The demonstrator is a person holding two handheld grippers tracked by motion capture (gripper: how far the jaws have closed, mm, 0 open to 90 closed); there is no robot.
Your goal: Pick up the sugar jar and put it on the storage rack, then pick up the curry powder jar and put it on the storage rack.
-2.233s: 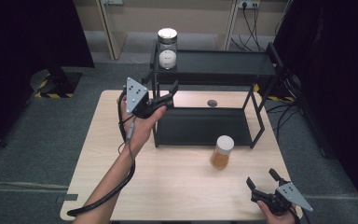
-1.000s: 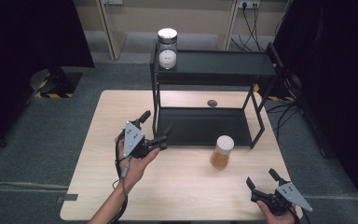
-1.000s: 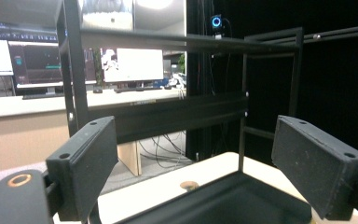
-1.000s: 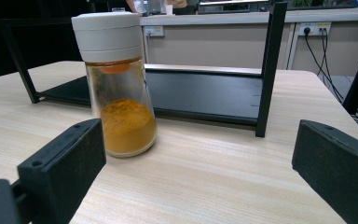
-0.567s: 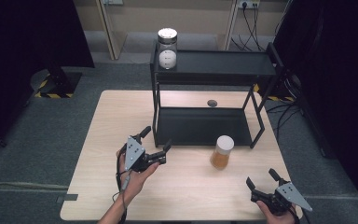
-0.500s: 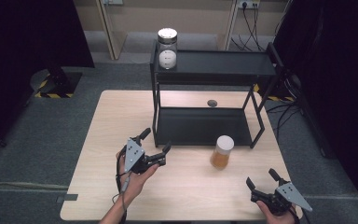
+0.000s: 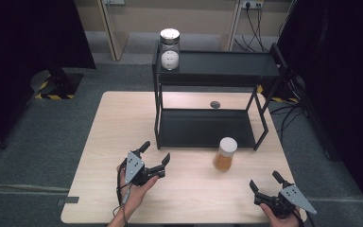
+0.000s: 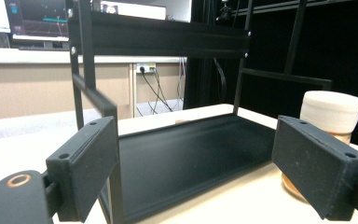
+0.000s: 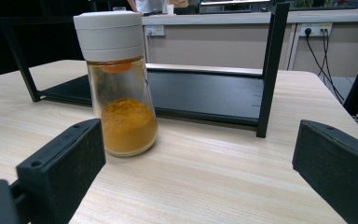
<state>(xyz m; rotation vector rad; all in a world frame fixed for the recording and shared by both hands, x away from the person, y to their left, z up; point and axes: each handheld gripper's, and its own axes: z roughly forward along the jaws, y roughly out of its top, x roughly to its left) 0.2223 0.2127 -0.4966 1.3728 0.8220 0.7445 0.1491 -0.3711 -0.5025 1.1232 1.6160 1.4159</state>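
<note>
A glass spice jar (image 7: pixel 225 153) with a white lid and orange powder stands on the wooden table (image 7: pixel 118 123), just in front of the black two-tier rack (image 7: pixel 203 127). A second jar (image 7: pixel 169 49) with white contents stands on the left end of the rack's top shelf. My left gripper (image 7: pixel 155 152) is held low over the table, front left of the rack, open and empty. In the left gripper view its jaws frame the lower shelf (image 8: pixel 191 154), with the spice jar (image 8: pixel 328 116) behind the right jaw. My right gripper (image 7: pixel 264 181) rests open at the front right, facing the spice jar (image 9: pixel 121 93).
A small dark disc (image 7: pixel 214 104) lies on the table behind the rack. The rack's thin black posts (image 9: pixel 270 70) stand near the spice jar. Grey floor surrounds the table, with cables and wall sockets (image 7: pixel 248 4) at the back.
My left gripper has come down from beside the rack's top shelf to low over the table's front left, still open. The right gripper and both jars have stayed put.
</note>
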